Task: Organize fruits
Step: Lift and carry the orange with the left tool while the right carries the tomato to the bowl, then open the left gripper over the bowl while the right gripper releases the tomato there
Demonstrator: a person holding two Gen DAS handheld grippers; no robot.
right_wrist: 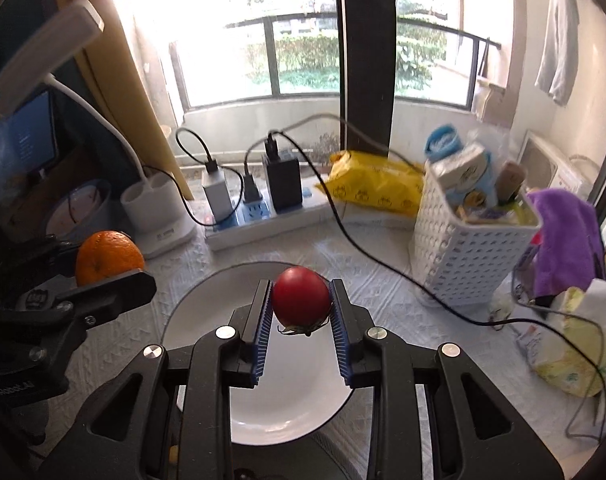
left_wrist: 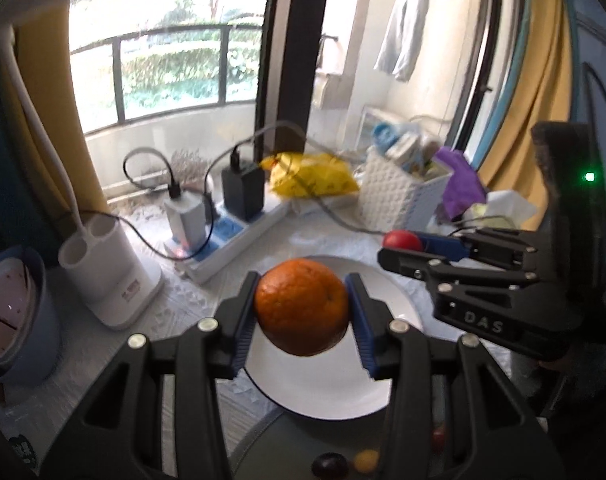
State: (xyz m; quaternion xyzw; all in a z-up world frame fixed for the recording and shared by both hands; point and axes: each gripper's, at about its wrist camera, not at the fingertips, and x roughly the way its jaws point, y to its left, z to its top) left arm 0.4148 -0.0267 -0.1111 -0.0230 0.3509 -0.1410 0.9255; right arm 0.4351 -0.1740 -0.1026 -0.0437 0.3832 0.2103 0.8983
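Note:
My left gripper (left_wrist: 303,296) is shut on an orange (left_wrist: 302,306) and holds it above a white plate (left_wrist: 399,300). My right gripper (right_wrist: 301,300) is shut on a red tomato (right_wrist: 301,295), stem down, above the same plate (right_wrist: 191,312). In the left wrist view the right gripper (left_wrist: 403,246) comes in from the right with the tomato (left_wrist: 402,240) at the plate's far right edge. In the right wrist view the left gripper (right_wrist: 103,264) shows at the left with the orange (right_wrist: 108,255). The plate looks bare.
A grey dish (left_wrist: 271,448) with small dark and yellow fruits (left_wrist: 329,466) lies just in front of the plate. Behind stand a power strip (right_wrist: 263,220) with chargers and cables, a white holder (right_wrist: 155,208), a yellow bag (right_wrist: 375,188) and a white basket (right_wrist: 463,256) with a purple cloth.

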